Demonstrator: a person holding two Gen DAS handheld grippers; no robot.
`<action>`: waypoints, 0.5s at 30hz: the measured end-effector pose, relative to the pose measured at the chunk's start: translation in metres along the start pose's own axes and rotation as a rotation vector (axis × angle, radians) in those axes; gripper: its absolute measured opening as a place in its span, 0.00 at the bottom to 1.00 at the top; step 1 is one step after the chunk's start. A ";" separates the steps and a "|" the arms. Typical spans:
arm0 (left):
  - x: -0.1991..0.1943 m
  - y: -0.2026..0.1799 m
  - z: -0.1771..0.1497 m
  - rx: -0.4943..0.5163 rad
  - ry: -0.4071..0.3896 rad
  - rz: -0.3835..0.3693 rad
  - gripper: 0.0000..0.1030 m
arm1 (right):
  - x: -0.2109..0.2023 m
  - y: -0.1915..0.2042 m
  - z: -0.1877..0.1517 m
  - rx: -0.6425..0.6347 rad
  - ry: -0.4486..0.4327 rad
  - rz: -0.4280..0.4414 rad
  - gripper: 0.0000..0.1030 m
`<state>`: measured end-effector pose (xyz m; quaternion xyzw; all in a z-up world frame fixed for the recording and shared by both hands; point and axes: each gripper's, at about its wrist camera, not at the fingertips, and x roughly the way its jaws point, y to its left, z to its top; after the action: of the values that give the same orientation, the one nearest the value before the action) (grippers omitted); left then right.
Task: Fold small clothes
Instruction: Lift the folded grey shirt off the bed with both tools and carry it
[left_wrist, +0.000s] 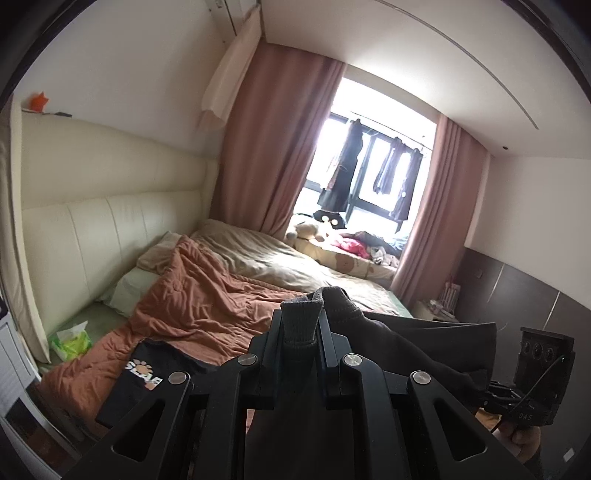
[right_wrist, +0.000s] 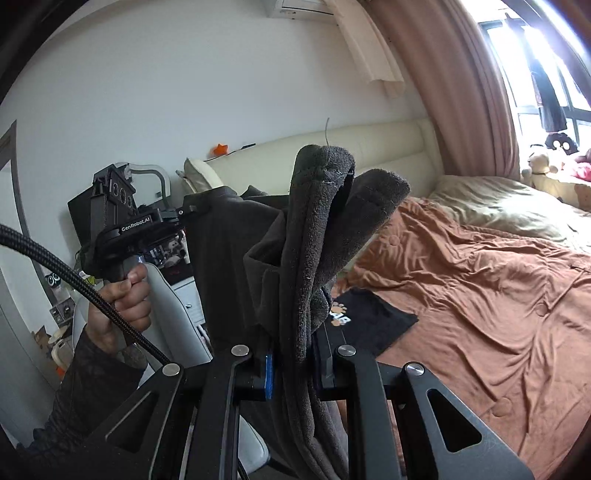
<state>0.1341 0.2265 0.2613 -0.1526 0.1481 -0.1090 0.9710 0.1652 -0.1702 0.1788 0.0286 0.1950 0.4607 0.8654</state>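
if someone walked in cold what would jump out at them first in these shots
The dark grey fleecy garment stands out first, held up in the air between the left gripper and the right gripper, both clamped on its fabric. Behind it spreads the rumpled rust-orange quilt covering the bed, with a folded black printed t-shirt lying on its near edge. At the far end, the bright window glares between dusty pink curtains.

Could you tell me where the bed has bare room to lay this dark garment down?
The orange quilt lies open right of the folded black T-shirt, up to the beige blanket. It is crowded by the window sill's plush toys.
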 end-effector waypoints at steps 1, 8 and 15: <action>-0.001 0.009 0.002 -0.009 -0.005 0.012 0.15 | 0.010 0.000 0.000 0.003 0.002 0.005 0.11; 0.004 0.074 0.009 -0.049 -0.022 0.097 0.15 | 0.083 -0.008 0.005 0.012 0.024 0.013 0.11; 0.021 0.150 0.008 -0.141 -0.046 0.165 0.15 | 0.163 0.001 0.005 0.014 0.071 0.031 0.11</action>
<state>0.1814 0.3628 0.2136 -0.2104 0.1449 -0.0143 0.9667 0.2482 -0.0372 0.1328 0.0211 0.2284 0.4736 0.8504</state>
